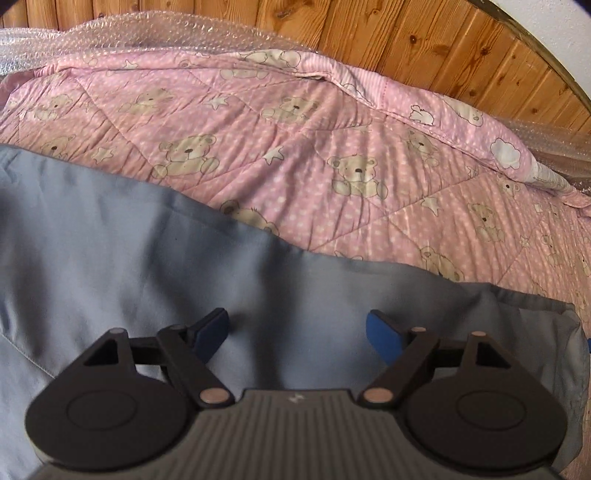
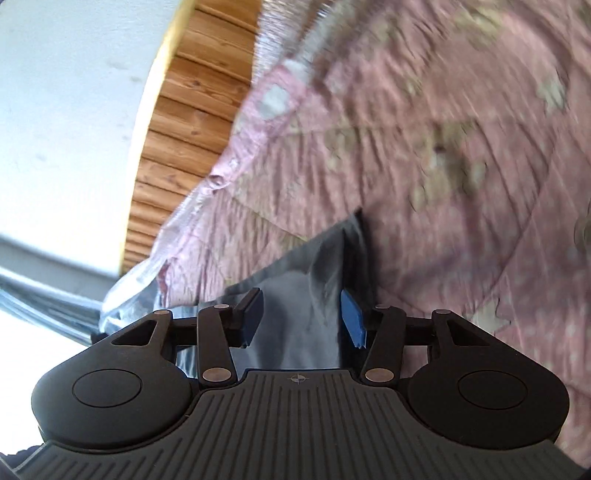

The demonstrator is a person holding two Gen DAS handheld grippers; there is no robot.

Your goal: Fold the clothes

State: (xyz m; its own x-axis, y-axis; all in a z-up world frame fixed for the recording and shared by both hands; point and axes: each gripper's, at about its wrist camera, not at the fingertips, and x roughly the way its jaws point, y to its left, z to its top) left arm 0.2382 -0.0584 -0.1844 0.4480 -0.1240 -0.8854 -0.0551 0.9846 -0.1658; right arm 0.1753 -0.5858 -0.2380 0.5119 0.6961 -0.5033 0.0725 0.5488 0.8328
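Note:
A grey-blue garment (image 1: 155, 258) lies spread over the near part of a pink bear-print quilt (image 1: 332, 147). My left gripper (image 1: 297, 328) hovers just above the garment, open, its blue pads (image 1: 384, 334) wide apart with only flat cloth beneath them. In the right wrist view, blurred by motion, my right gripper (image 2: 301, 314) is open too. A corner of the grey-blue garment (image 2: 314, 288) rises between its blue pads (image 2: 352, 319) without being pinched. The quilt (image 2: 461, 147) fills the right side of that view.
Bubble wrap (image 1: 110, 33) lines the far edge of the bed against a wood-panelled wall (image 1: 424, 40). In the right wrist view the wood panelling (image 2: 184, 122), a white wall (image 2: 66, 110) and crumpled plastic (image 2: 125, 295) lie to the left.

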